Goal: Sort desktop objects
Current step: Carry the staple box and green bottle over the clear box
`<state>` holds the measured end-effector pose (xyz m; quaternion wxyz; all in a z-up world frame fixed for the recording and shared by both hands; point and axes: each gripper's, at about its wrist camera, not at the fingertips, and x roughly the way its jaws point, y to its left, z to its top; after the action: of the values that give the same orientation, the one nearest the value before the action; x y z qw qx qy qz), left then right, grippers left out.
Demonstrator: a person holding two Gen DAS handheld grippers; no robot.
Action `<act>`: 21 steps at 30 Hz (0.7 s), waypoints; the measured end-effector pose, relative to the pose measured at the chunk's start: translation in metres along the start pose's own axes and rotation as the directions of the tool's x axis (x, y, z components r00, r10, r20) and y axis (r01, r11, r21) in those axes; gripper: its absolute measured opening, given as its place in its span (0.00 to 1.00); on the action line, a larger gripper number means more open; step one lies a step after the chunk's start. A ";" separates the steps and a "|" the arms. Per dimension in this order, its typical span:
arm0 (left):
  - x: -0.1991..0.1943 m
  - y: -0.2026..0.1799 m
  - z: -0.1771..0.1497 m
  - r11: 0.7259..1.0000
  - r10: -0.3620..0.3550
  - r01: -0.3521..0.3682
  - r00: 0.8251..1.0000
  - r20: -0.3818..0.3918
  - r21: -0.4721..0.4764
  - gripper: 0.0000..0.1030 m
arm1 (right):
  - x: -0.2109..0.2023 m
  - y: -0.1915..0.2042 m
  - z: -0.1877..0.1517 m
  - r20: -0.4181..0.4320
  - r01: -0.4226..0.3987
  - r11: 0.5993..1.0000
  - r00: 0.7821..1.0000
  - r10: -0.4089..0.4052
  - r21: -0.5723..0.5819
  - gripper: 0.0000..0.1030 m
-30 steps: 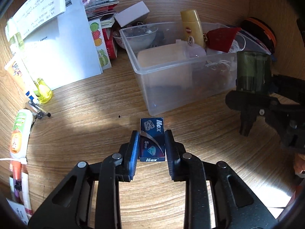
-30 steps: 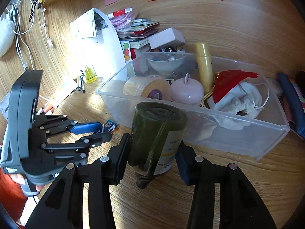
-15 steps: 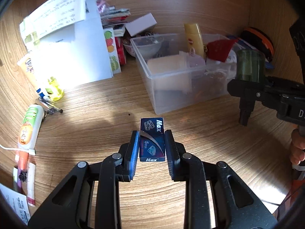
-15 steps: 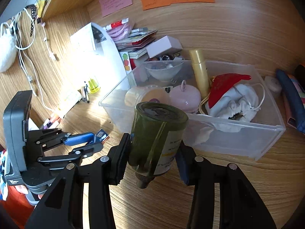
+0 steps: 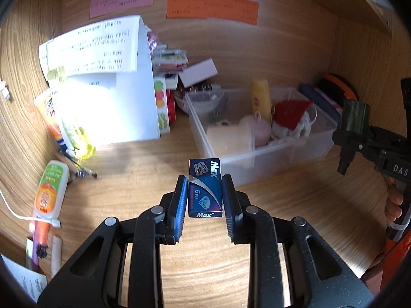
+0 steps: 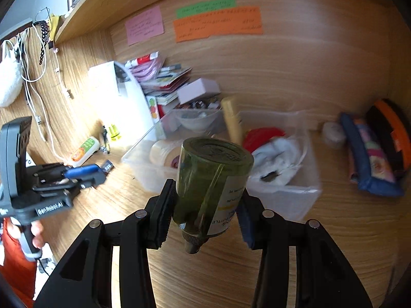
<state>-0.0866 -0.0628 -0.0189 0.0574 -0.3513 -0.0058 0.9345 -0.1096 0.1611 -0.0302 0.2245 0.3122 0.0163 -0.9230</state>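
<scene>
"Max" "5 Pcs" box [image 5: 205, 188] pinched in left gripper [image 5: 205, 200]; green bottle [image 6: 211, 183] in right gripper [image 6: 205, 205].

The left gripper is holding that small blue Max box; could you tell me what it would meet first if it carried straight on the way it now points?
Most likely the near wall of the clear plastic bin, which lies just beyond the blue Max box held in the left gripper. Depth and height are hard to judge, so it might instead pass over the rim.

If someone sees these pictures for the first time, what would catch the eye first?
Probably the blue Max box clamped in the left hand-held gripper, and the dark green bottle held upside down in the right hand-held gripper. Behind them stands a cluttered clear bin, with pink, green and orange notes on the wall above.
</scene>
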 end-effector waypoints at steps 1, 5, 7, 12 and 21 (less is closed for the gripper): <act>-0.001 0.000 0.003 1.000 -0.001 0.001 1.000 0.008 -0.002 0.25 | -0.002 -0.001 0.003 0.005 0.012 1.000 1.000 -0.012 -0.008 0.40; -0.003 -0.002 0.019 1.000 -0.018 0.018 0.999 0.031 0.007 0.25 | -0.006 -0.007 0.015 0.019 0.025 0.999 1.000 -0.025 -0.022 0.40; -0.002 -0.006 0.029 0.999 -0.029 0.028 0.999 0.044 0.017 0.25 | -0.006 -0.009 0.022 0.028 0.028 0.999 0.999 -0.027 -0.028 0.40; 0.009 -0.016 0.051 0.998 -0.056 0.054 0.997 0.053 0.037 0.25 | -0.001 -0.011 0.044 0.049 0.036 0.999 0.998 -0.034 -0.040 0.40; 0.057 -0.026 0.076 0.997 -0.072 0.072 0.997 -0.001 0.032 0.25 | 0.046 -0.007 0.068 0.005 0.073 0.993 0.997 -0.073 -0.092 0.40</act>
<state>-0.1763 -0.0287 0.0018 0.0967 -0.3501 -0.0035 0.9317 -0.1840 0.1375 -0.0028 0.2047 0.2998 0.0703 -0.9291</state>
